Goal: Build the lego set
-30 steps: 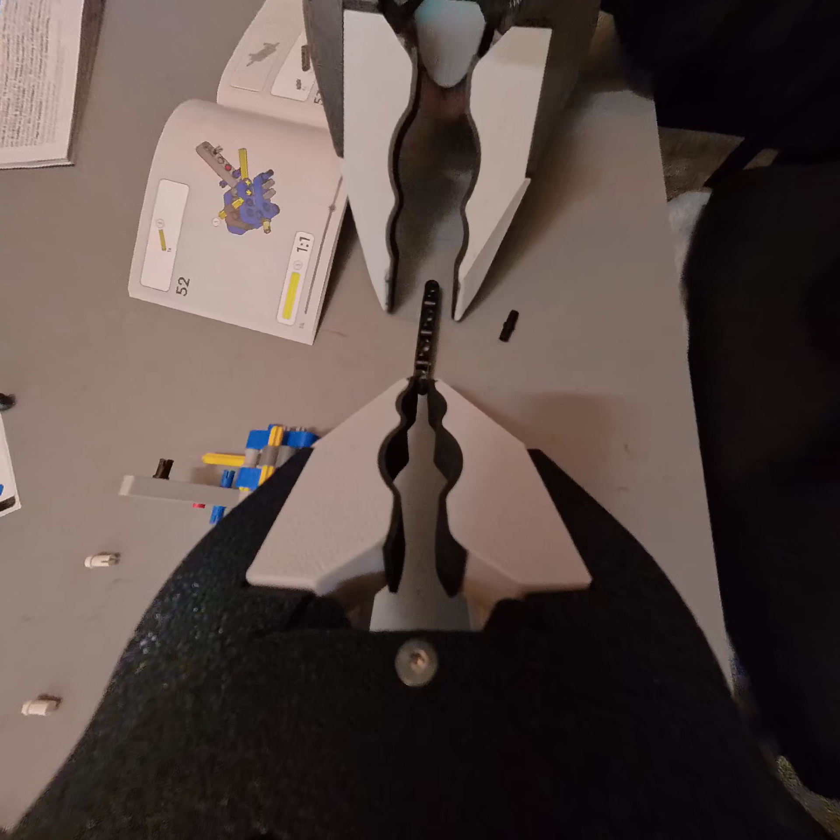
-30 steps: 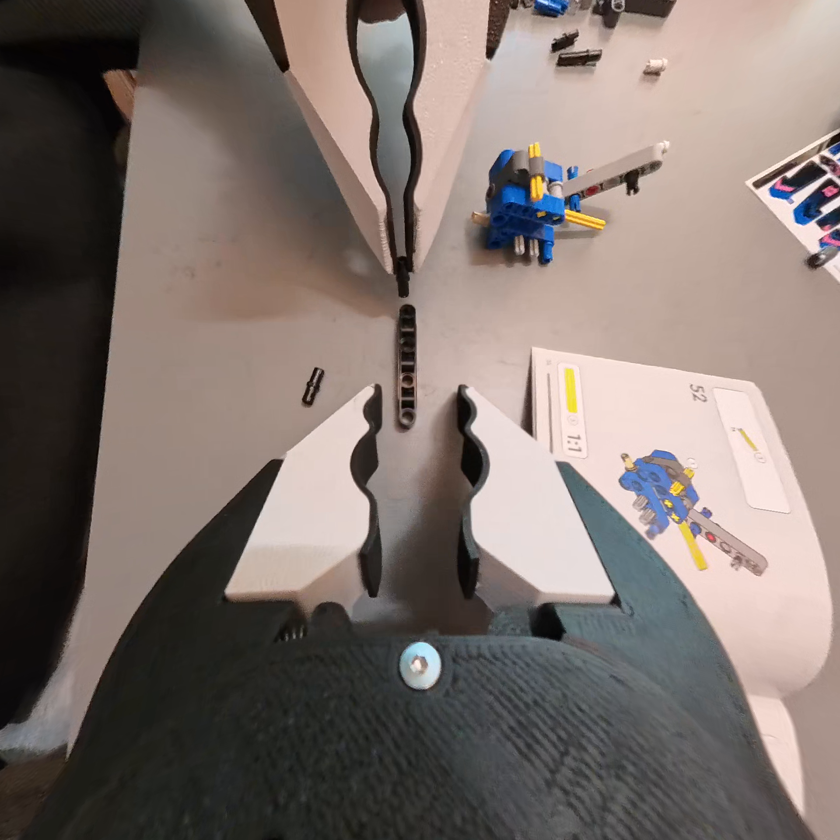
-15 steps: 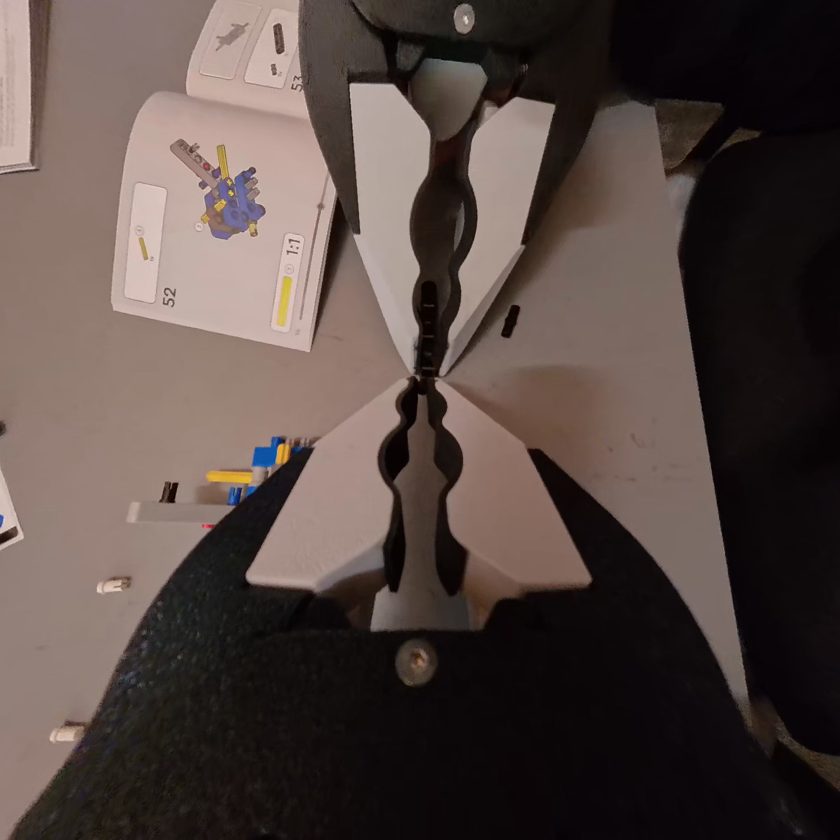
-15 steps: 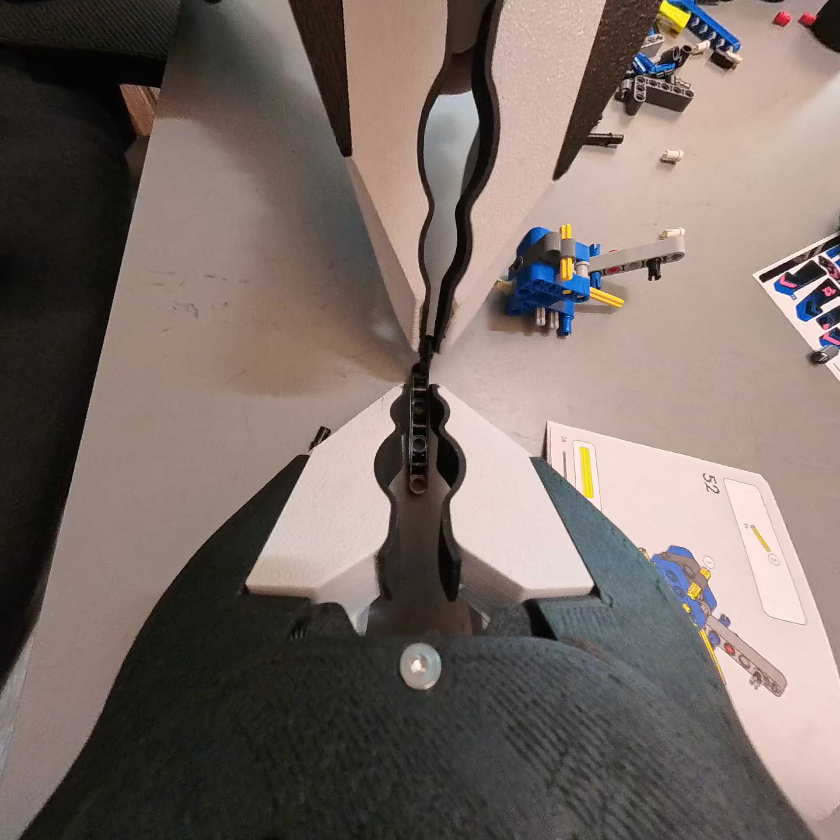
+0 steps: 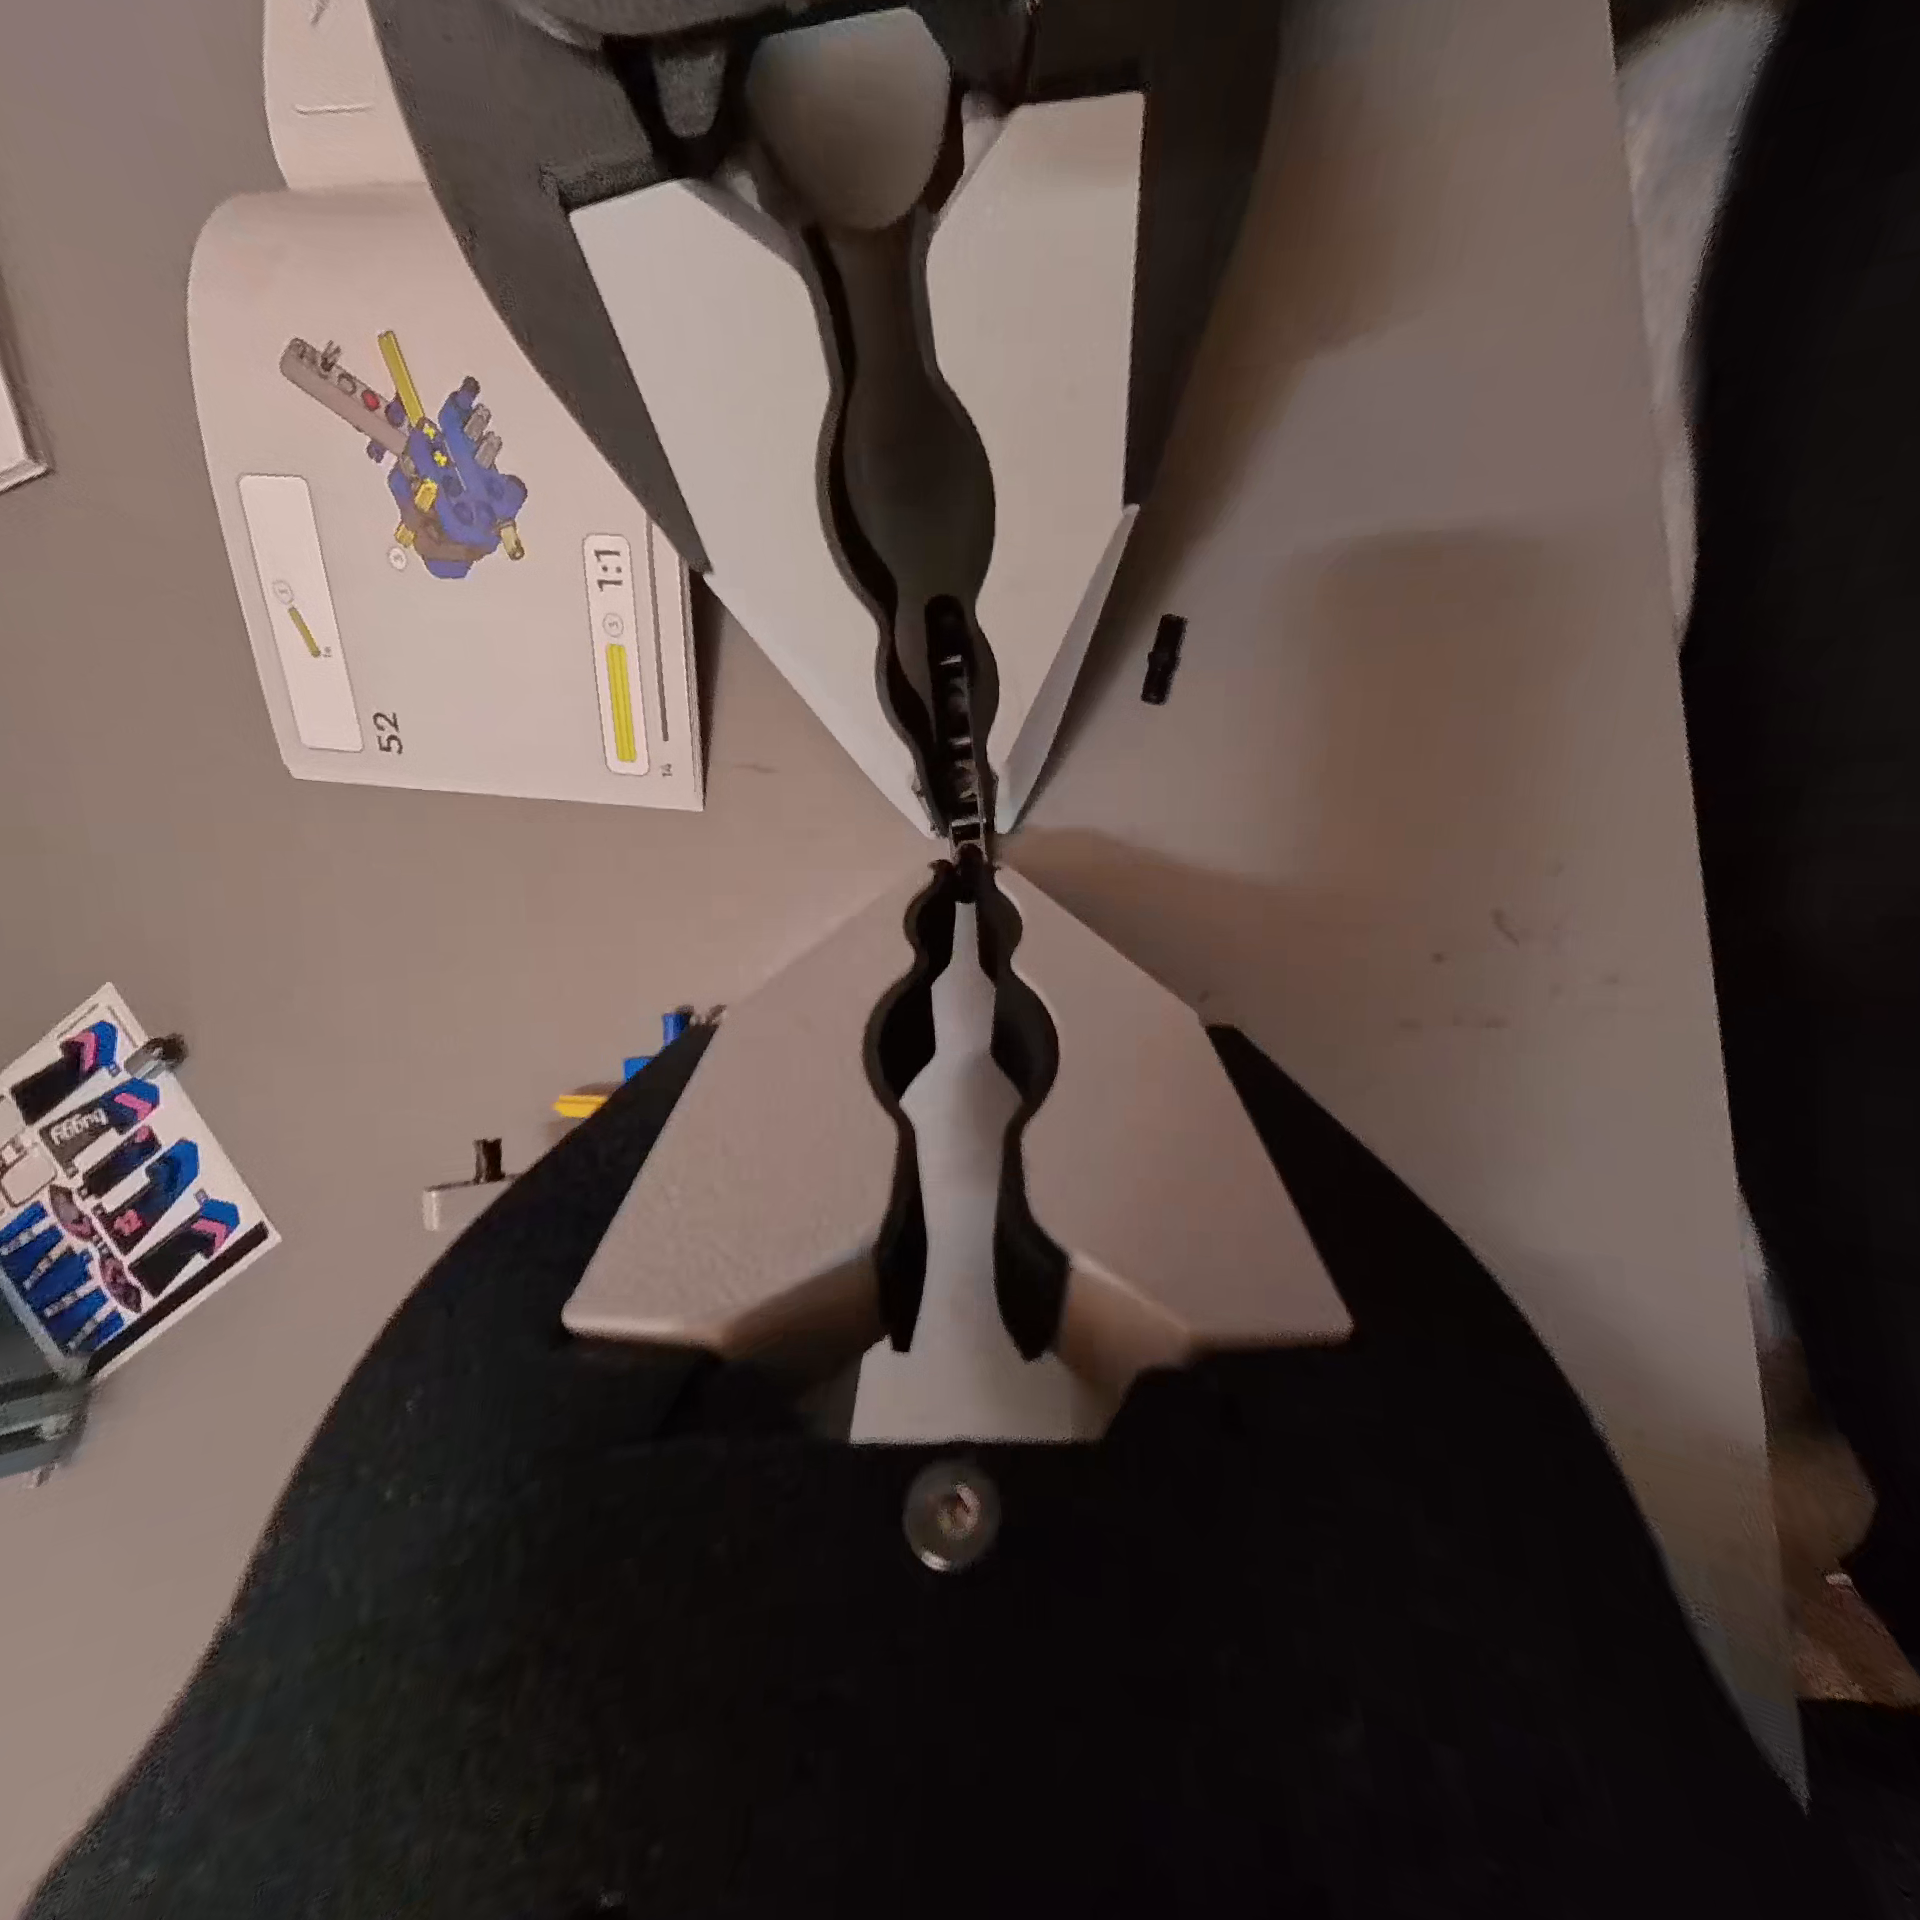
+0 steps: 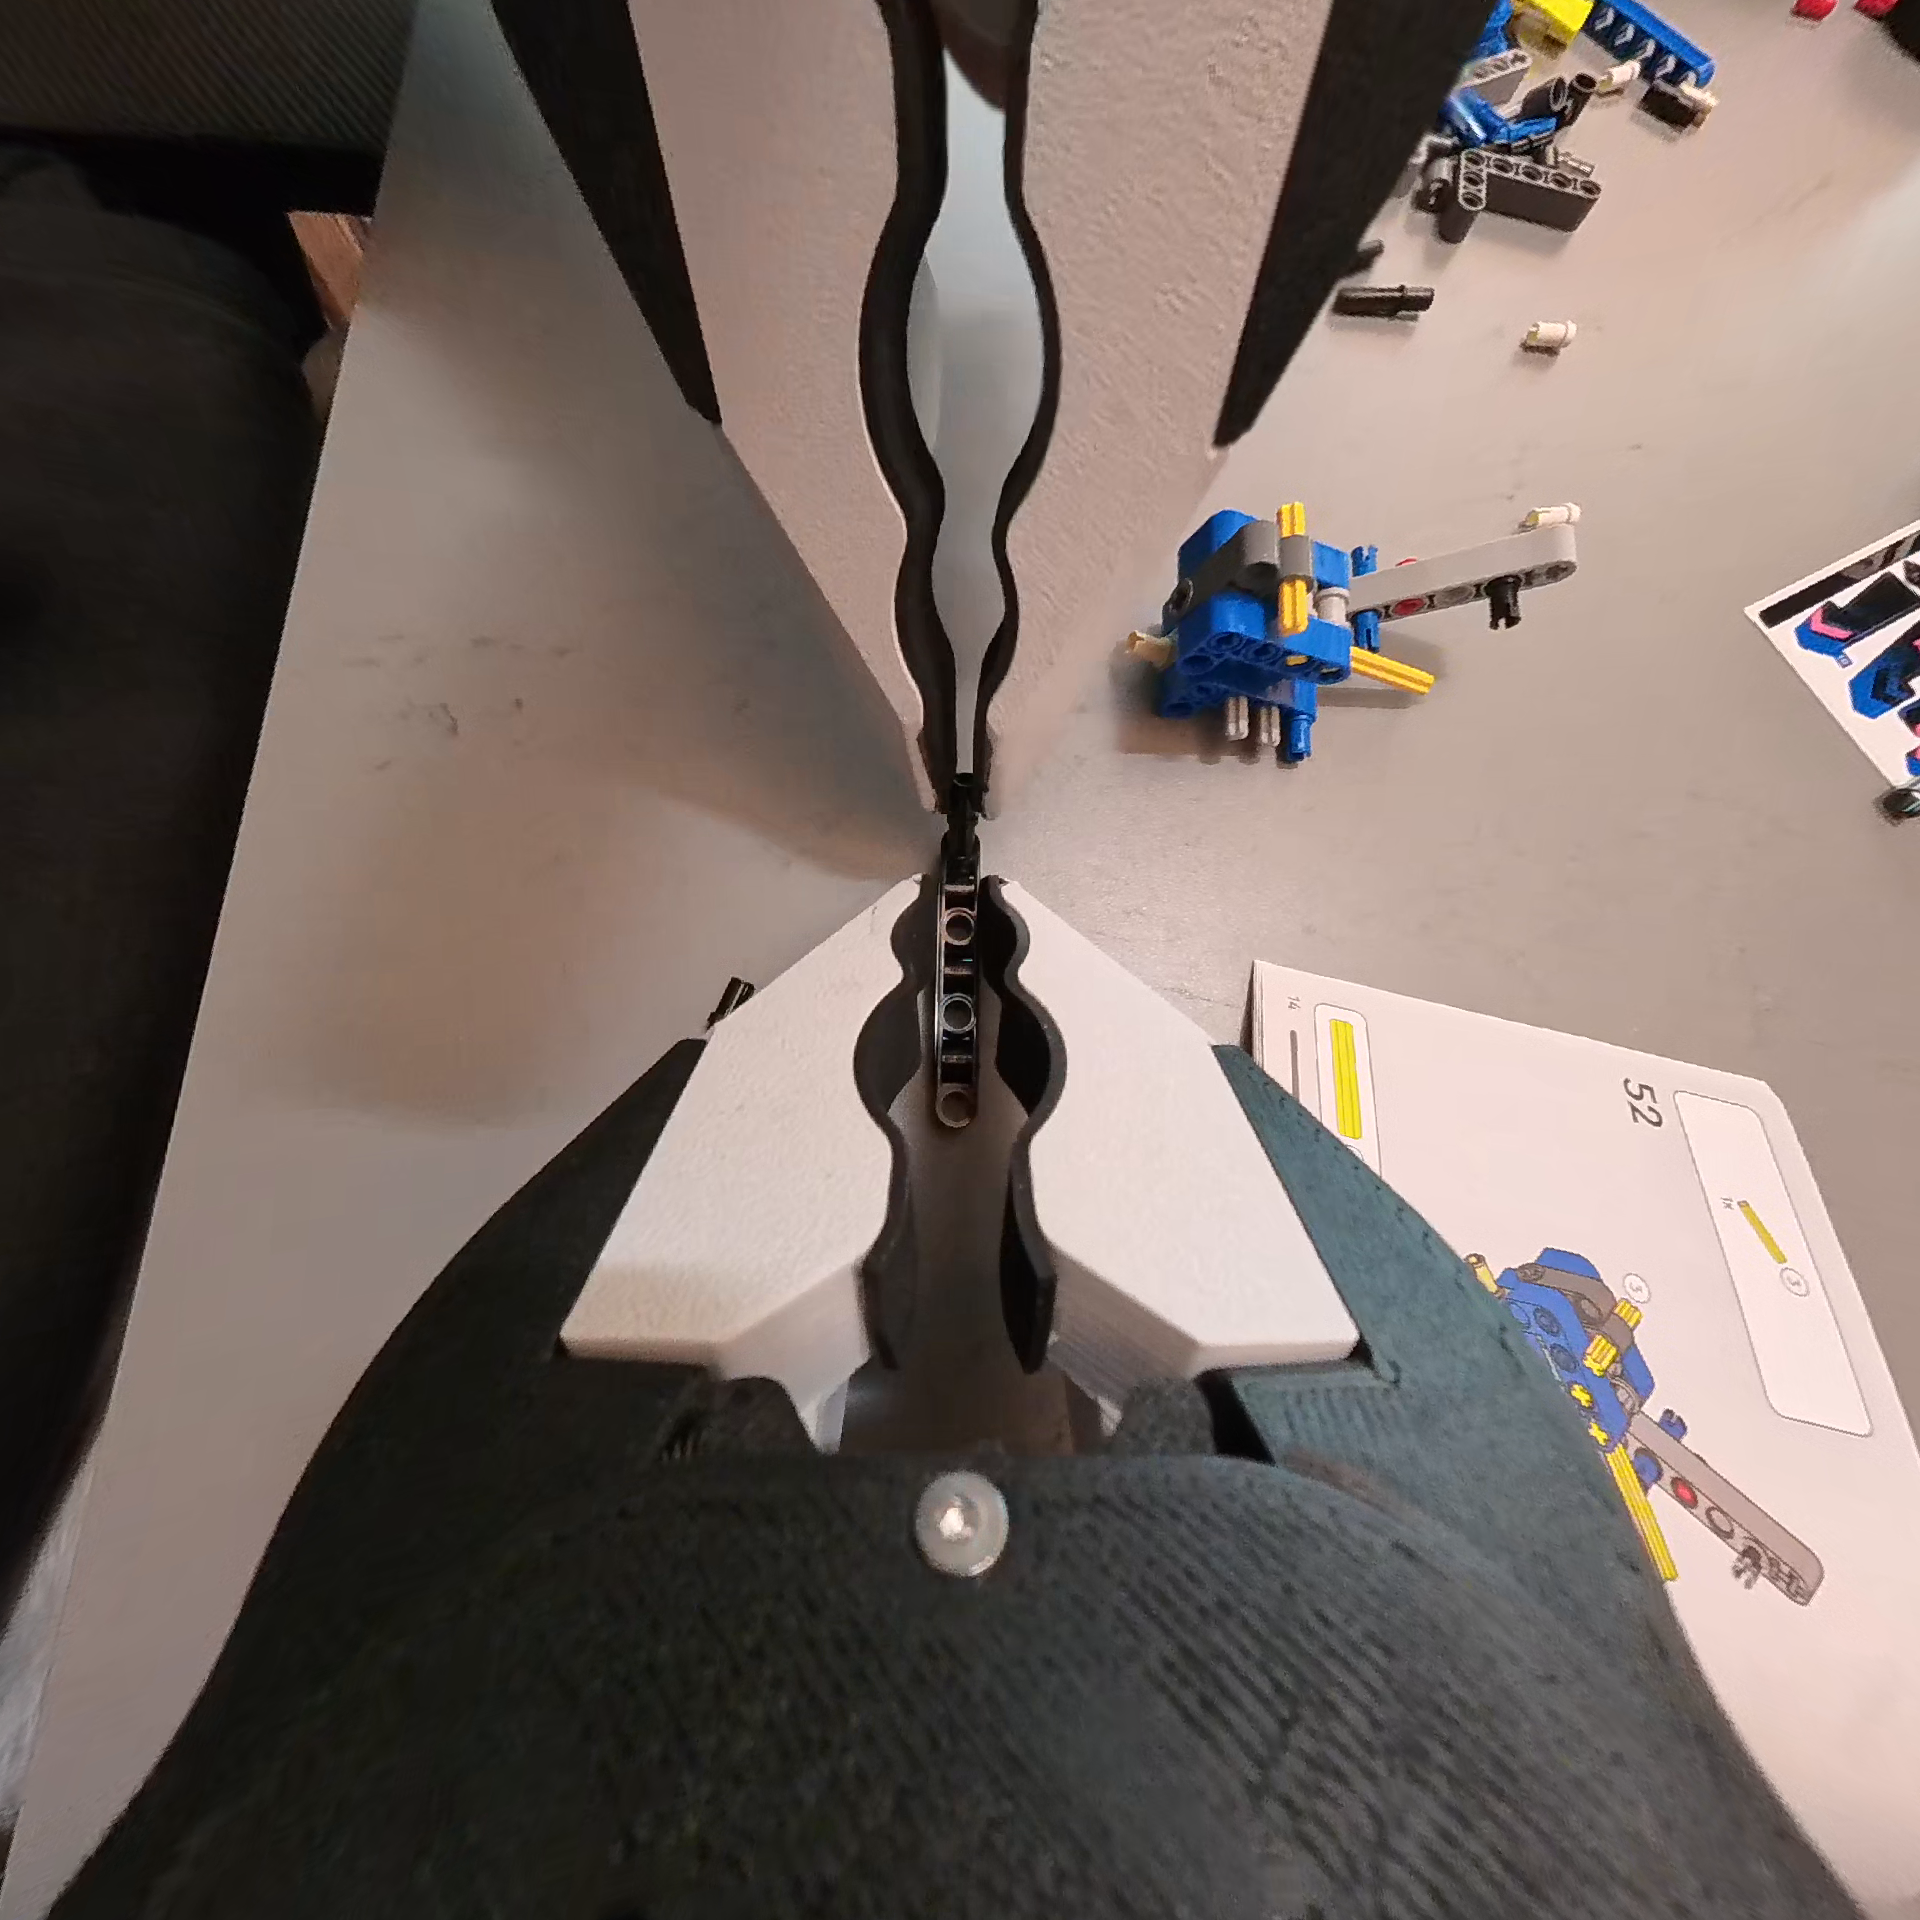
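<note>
1. The right gripper (image 6: 958,894) is closed on a thin black holed plastic lego beam (image 6: 956,1013), holding it level above the grey table (image 6: 499,790), near its edge.
2. The left gripper (image 5: 971,883) pinches a short black lego pin (image 6: 964,798) at its tips.
3. Tip to tip, pin meets beam end, likely for insertion.

Black holed beam (image 6: 957,1013) and black pin (image 6: 964,795); both grippers have pale grey fingers (image 6: 764,1164) with black wavy pads, on black textured bodies; grey table (image 6: 540,665); blue assembly (image 6: 1262,634) with yellow axles and grey beam; white booklet (image 5: 468,582) printed blue and yellow; white sticker sheet (image 5: 104,1174) with blue, black, pink shapes
</note>
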`<state>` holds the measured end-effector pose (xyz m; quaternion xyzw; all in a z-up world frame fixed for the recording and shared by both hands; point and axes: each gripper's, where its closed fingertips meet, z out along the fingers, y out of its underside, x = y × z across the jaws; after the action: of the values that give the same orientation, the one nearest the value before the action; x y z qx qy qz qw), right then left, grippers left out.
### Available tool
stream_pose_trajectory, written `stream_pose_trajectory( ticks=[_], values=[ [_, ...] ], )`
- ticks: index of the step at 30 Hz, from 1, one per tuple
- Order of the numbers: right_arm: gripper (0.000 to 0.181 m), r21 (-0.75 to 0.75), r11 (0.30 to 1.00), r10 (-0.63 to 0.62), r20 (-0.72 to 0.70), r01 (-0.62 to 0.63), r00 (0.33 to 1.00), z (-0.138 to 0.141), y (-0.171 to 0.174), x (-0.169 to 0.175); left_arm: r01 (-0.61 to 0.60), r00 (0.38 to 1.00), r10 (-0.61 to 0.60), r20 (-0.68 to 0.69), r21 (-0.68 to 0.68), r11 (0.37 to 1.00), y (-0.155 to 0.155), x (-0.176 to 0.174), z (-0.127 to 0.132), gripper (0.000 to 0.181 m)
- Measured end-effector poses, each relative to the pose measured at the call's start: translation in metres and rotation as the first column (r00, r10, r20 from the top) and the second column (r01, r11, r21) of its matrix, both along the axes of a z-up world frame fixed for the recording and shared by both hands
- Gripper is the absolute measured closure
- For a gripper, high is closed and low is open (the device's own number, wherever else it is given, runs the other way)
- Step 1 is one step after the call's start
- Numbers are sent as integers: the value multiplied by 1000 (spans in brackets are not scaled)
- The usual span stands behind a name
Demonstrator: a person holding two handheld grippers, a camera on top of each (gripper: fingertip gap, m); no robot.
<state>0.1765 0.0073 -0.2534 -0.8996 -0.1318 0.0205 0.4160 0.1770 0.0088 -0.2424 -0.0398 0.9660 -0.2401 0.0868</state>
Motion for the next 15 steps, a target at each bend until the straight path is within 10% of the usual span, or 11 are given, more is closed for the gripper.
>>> stream_pose_trajectory(
  ticks=[15],
  values=[
    [174, -4, 1000, 0, -19, 0, 1000, 0, 0, 0, 430, 844, -523, 116, 436, 790, -2, -2, 0, 181]
  ],
)
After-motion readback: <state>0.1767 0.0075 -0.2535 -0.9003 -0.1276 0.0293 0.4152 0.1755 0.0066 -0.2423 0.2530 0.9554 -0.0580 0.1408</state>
